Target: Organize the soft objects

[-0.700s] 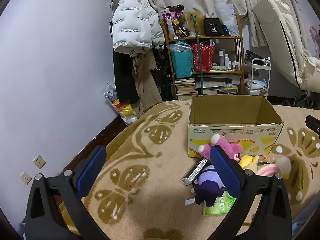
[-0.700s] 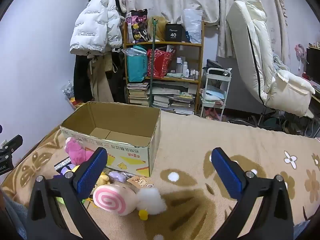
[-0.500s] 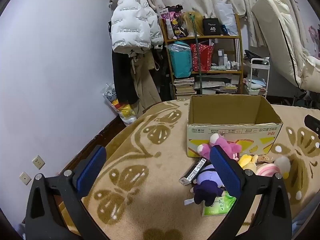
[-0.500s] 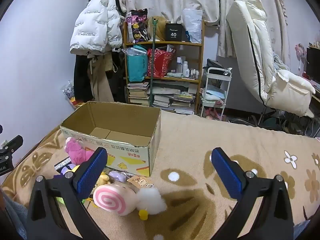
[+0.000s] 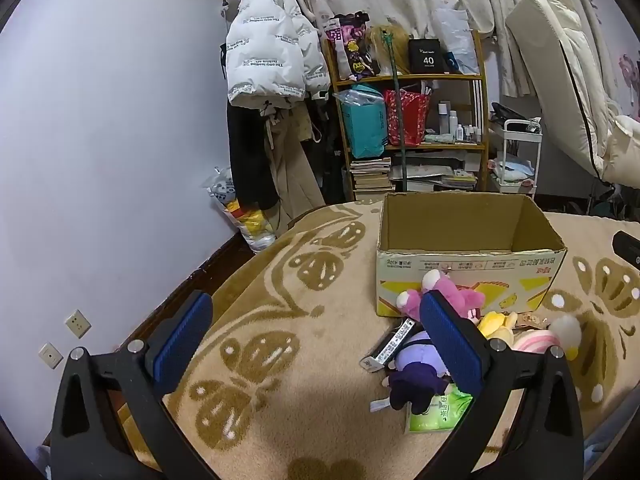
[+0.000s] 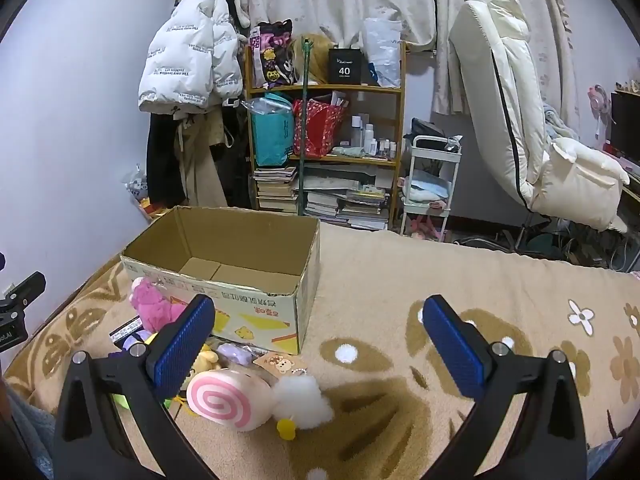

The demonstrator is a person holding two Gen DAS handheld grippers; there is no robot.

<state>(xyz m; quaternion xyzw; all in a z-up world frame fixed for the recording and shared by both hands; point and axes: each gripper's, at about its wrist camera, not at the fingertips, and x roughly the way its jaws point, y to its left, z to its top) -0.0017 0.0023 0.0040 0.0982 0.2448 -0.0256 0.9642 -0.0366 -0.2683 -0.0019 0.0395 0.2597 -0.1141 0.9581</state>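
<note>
An open, empty cardboard box (image 5: pixel 472 258) (image 6: pixel 224 256) stands on the beige blanket. In front of it lies a pile of soft toys: a pink plush (image 5: pixel 452 296) (image 6: pixel 150 308), a purple plush (image 5: pixel 412 380), a yellow plush (image 5: pixel 498 322) and a pink-swirl snail plush (image 6: pixel 224 400) with a white pompom (image 6: pixel 302 398). My left gripper (image 5: pixel 316 344) is open and empty, above the blanket left of the pile. My right gripper (image 6: pixel 320 344) is open and empty, above the blanket right of the box.
A green tissue pack (image 5: pixel 438 414), a flat dark packet (image 5: pixel 390 344) and a bear tag (image 6: pixel 282 362) lie among the toys. Behind the bed are a cluttered shelf (image 6: pixel 324 128), hanging coats (image 5: pixel 272 64), a white cart (image 6: pixel 430 184) and a cream recliner (image 6: pixel 516 120).
Both views have barely shifted; the left one has drifted slightly. Both grippers stay open.
</note>
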